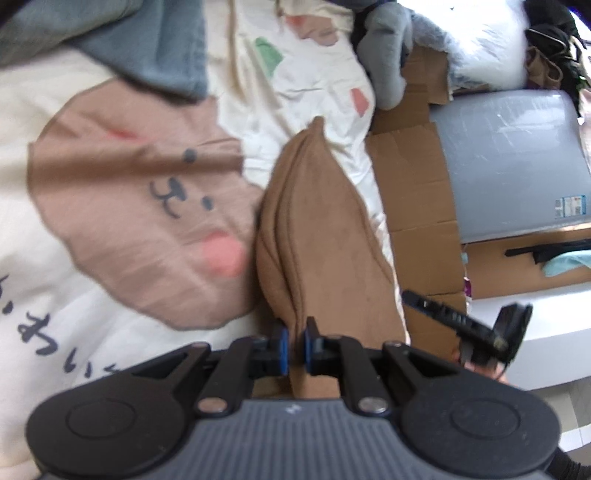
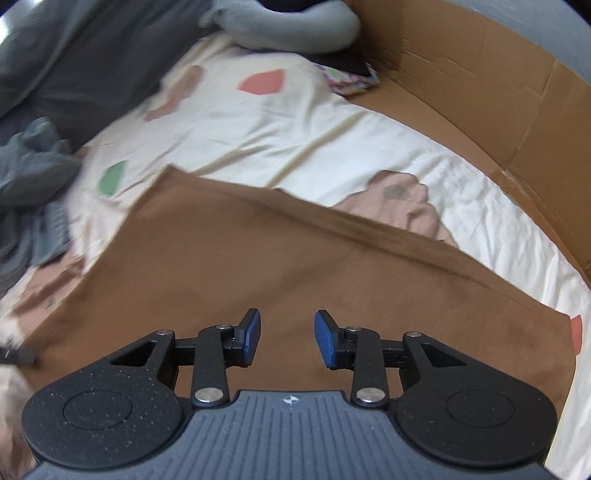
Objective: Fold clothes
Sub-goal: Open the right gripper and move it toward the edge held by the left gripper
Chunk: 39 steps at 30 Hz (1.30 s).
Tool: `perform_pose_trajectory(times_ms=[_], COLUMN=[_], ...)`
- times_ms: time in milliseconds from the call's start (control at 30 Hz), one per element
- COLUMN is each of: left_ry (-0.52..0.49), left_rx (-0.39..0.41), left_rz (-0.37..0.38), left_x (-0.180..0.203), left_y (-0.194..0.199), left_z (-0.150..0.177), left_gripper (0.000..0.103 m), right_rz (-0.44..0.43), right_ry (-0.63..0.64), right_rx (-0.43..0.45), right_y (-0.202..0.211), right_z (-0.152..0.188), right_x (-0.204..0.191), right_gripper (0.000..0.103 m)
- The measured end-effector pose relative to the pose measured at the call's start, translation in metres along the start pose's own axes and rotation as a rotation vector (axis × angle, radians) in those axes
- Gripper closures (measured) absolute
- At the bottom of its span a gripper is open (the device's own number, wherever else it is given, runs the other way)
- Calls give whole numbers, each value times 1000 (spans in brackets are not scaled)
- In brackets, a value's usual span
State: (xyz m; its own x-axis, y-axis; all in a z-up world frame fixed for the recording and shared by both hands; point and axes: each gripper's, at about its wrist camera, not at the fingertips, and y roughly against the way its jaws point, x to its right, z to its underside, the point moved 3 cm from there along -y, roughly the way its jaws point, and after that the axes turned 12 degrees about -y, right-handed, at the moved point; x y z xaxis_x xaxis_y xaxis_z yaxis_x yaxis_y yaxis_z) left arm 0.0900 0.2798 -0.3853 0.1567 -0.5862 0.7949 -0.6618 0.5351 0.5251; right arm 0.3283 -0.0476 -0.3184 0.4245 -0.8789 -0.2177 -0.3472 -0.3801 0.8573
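Observation:
A brown garment (image 1: 325, 236) hangs bunched in the left wrist view, its folded edge pinched between the blue pads of my left gripper (image 1: 295, 349), which is shut on it. The same brown garment (image 2: 280, 266) spreads flat over the bed in the right wrist view. Just above its near part hovers my right gripper (image 2: 287, 338), open, nothing between its fingers. The right gripper (image 1: 476, 330) also shows at the lower right of the left wrist view.
A cream bedsheet (image 1: 92, 206) with a cartoon print covers the bed. Grey-blue clothes (image 2: 33, 177) lie heaped at the left, a grey plush toy (image 2: 295, 29) at the far end. Cardboard (image 2: 480, 88) lines the bed's right side; a grey mat (image 1: 517, 162) lies beyond it.

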Motion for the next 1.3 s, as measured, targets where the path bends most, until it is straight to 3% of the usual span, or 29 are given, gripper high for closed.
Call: perform_pose_trajectory(times_ms=[267,700,800,1100,1300], left_ry=[-34,-49,-40,15,18], left_rx=[-2,-34,-40,-51,-63], left_rz=[14,-36,-53,-44,-27], left_x=[35,73,77,86,94], left_y=[-1,-14,-16,-24,-28], left_z=[-12,-25,-27,-33,-33], left_gripper=[95,95,95,95,95], right_rz=[-131,-308,-313,-290,-177], right_ry=[100,306,308,352,395], right_rx=[12,11,14,43,94], right_y=[19,39,38,31,24], right_z=[39,74,78,90,91], right_x=[-48,-130,-141,-172,-187], right_gripper=[56,46,41,41,44])
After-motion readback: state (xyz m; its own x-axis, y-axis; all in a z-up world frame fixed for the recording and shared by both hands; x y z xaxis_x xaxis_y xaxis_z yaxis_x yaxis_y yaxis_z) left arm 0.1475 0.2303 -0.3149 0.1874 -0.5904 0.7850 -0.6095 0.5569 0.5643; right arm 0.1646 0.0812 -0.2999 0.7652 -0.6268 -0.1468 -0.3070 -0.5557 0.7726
